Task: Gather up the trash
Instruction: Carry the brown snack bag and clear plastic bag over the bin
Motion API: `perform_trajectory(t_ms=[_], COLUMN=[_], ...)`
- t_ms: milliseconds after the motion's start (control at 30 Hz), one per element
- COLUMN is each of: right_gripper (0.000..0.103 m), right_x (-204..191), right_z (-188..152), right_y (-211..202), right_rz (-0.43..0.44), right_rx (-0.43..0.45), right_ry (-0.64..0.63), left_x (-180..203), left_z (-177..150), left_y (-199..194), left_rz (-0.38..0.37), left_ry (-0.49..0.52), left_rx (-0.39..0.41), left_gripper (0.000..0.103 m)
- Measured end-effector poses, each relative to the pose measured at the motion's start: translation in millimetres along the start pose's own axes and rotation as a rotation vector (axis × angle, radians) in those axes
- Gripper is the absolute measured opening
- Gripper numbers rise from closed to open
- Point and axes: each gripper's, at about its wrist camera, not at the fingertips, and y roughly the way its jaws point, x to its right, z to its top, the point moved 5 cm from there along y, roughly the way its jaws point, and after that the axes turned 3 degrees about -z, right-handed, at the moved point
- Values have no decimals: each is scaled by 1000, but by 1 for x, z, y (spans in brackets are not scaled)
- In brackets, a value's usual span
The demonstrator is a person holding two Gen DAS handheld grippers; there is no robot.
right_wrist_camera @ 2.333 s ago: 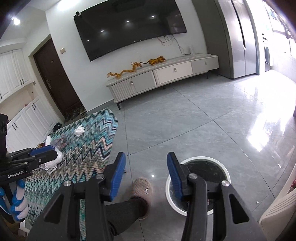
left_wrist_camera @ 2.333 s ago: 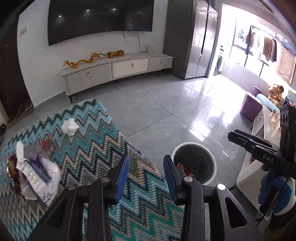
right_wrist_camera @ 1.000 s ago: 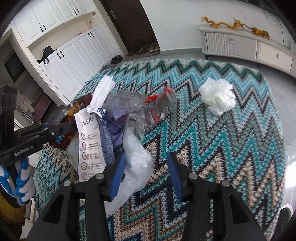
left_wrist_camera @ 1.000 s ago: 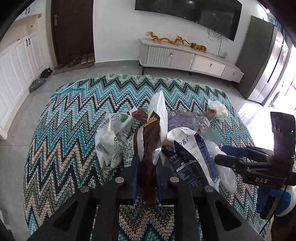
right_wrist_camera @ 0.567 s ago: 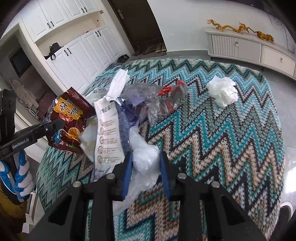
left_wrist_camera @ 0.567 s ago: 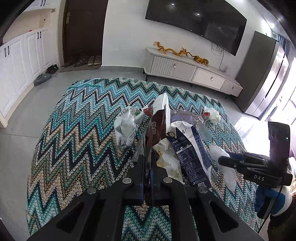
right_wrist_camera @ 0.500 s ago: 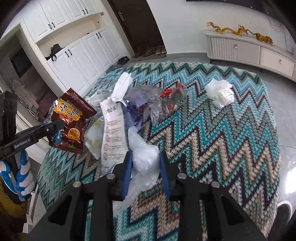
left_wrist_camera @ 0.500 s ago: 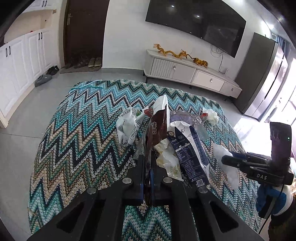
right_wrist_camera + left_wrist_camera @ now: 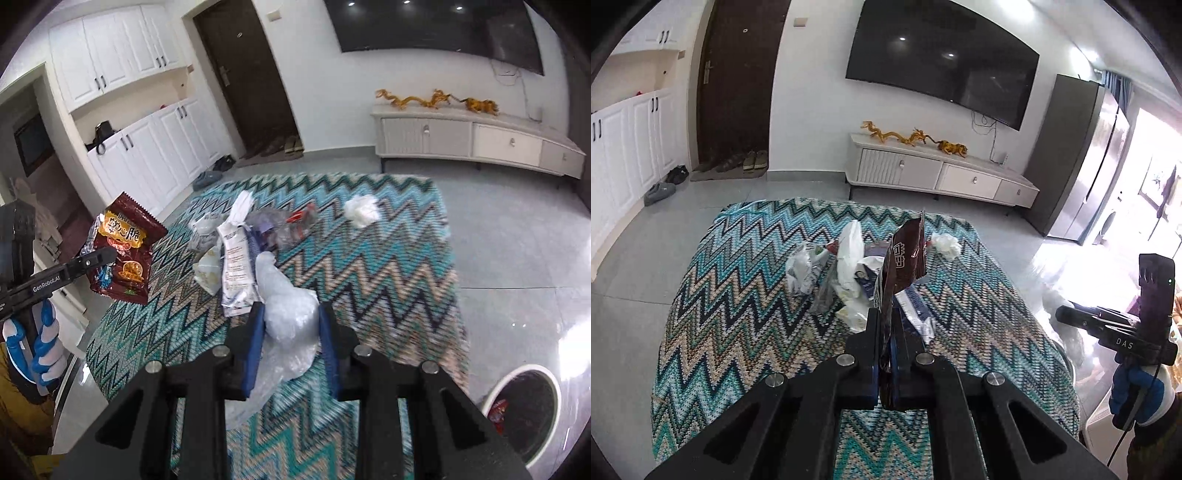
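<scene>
Left tool (image 9: 882,332) is clamped narrow on the lower edge of a brown snack wrapper (image 9: 903,260), held clear above the zigzag-clothed counter (image 9: 738,332). Right tool (image 9: 291,325) has just been closing and now pinches a clear plastic bag (image 9: 290,310), its tail hanging slack. Both items judge light, limp and slippery; film may slide out, so a grip on bunched material holds best. Remaining litter, including a white tissue wad (image 9: 362,210), lies mid-counter. The bin (image 9: 524,406) stands on the floor just beside the counter.
</scene>
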Motion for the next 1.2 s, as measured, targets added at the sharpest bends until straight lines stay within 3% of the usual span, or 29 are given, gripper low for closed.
perform_trajectory(t_ms=[233,467,633,867,1067,1200], right_gripper=[27,28,28,29,30,30], right_x=[82,182,260,329,370,385], right_z=[-20,-59,-109,-166,-196,-207], right_y=[-60,-96,-95,-74,-55,-40], right_rz=[-139,-301,-361,-387,-401,-402], right_rx=[66,89,75,5,-38,-57], right_ry=[114,234,394,524,583,621], left_x=[80,192,287,394,445,459], left_z=[9,7,-8,-55,-87,-104], left_y=[14,57,102,176,239,271], left_rz=[-92,-173,-246,-309,-321,-324], left_ry=[128,312,428,522,534,499], left_rx=[-35,-148,-237,-375,-490,-547], left_gripper=[5,5,5,5,5,6])
